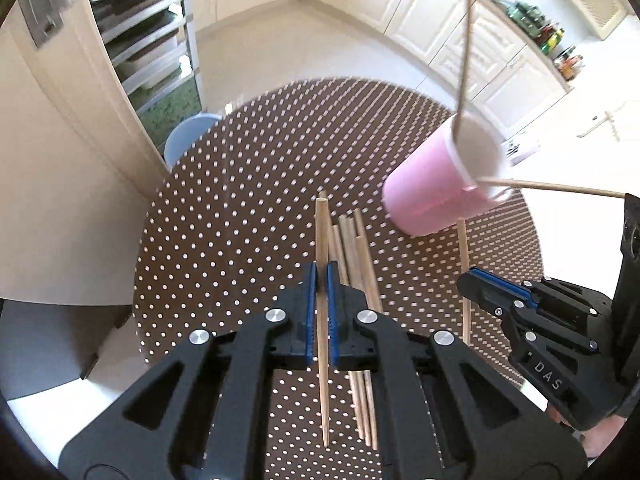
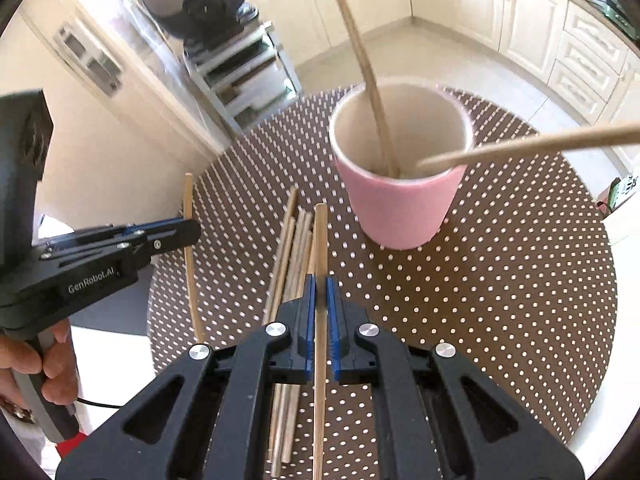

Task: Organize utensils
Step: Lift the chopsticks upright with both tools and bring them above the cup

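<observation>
A pink cup point(image 1: 436, 192) point(image 2: 400, 204) stands on the polka-dot tablecloth point(image 1: 240, 208) point(image 2: 500, 280) with two wooden chopsticks leaning in it. My left gripper point(image 1: 321, 272) is shut on a wooden chopstick point(image 1: 321, 232), held above a bundle of several loose chopsticks point(image 1: 360, 264). My right gripper point(image 2: 319, 284) is shut on another chopstick point(image 2: 320, 236), above the same bundle point(image 2: 294, 248), just short of the cup. In the left view the right gripper point(image 1: 472, 280) is seen side-on holding its stick point(image 1: 464, 256). In the right view the left gripper point(image 2: 188, 232) holds its stick point(image 2: 188, 208).
The round table stands in a kitchen with white cabinets point(image 1: 460, 28). A light blue chair point(image 1: 188, 136) sits at the far left table edge. A shelf rack point(image 2: 244, 72) stands beyond the table. Bottles point(image 1: 552, 40) line the counter.
</observation>
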Motion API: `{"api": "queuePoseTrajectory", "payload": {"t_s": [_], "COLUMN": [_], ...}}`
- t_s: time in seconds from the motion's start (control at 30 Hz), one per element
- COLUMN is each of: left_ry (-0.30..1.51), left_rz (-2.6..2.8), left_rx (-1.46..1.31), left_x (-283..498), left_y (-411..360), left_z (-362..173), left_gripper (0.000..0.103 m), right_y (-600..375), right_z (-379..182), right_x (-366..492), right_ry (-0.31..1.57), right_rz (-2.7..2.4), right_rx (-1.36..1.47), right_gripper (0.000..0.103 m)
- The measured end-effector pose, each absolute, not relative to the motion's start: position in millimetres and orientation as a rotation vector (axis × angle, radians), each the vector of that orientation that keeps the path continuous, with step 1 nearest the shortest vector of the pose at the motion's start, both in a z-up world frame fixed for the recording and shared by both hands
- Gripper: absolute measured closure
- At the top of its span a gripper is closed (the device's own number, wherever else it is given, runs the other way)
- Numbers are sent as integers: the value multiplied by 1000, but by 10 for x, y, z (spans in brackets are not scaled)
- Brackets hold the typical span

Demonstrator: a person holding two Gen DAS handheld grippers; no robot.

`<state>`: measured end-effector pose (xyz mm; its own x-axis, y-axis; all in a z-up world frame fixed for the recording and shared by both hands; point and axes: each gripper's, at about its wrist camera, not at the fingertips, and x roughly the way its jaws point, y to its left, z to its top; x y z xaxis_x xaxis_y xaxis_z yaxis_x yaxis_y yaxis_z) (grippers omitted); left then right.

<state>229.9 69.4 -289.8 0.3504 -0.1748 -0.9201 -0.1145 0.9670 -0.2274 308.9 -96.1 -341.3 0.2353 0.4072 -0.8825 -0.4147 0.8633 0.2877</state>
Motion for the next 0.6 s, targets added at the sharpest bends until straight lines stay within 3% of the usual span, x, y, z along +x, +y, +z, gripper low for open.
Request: {"api": "queuePoseTrajectory", "payload": {"t_s": [0.6], "left_ry": [1033], "left_rz": [-154], "left_rx": [-241], "left_x": [2000], "left_y": [566], "left_z": [-2039], "left_gripper": [98], "right_y": [-1084], "right_z": [-2543], "right_x": [2701], "right_ry": [941], "right_rz": [536], "right_rx": [98], "right_gripper": [98]}}
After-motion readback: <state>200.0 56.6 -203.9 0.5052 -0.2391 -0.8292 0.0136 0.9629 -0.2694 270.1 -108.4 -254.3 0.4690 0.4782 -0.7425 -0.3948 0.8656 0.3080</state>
